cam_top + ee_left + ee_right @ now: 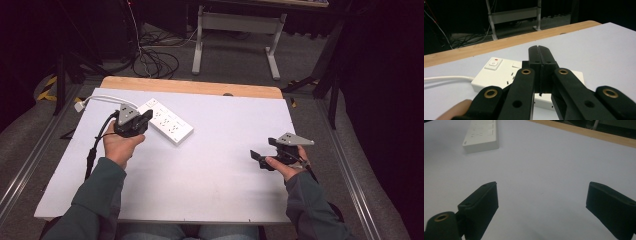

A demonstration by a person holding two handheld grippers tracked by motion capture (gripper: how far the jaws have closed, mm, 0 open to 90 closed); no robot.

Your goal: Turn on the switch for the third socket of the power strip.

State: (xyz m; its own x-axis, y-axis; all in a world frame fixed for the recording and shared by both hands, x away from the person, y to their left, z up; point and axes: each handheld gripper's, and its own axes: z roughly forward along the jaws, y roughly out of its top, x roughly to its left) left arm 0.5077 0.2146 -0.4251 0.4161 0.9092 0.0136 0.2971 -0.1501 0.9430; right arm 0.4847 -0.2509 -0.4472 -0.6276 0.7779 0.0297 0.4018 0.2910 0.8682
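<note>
While on table [210,165]: white power strip [167,124], far-left area, lying flat.
Left gripper [540,53]: jaws pressed together, empty, poised just over the strip.
Right gripper [541,195]: jaws wide apart, empty, well away.

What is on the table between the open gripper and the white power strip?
Nothing. In the right gripper view, only bare white table lies between the right gripper and the power strip.

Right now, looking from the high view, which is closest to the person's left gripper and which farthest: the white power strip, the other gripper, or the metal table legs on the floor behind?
1. Power strip: right beside the left gripper, on the white table.
2. Right gripper: across the table, near its right side.
3. Metal table legs: on the floor beyond the table's far edge.
</note>
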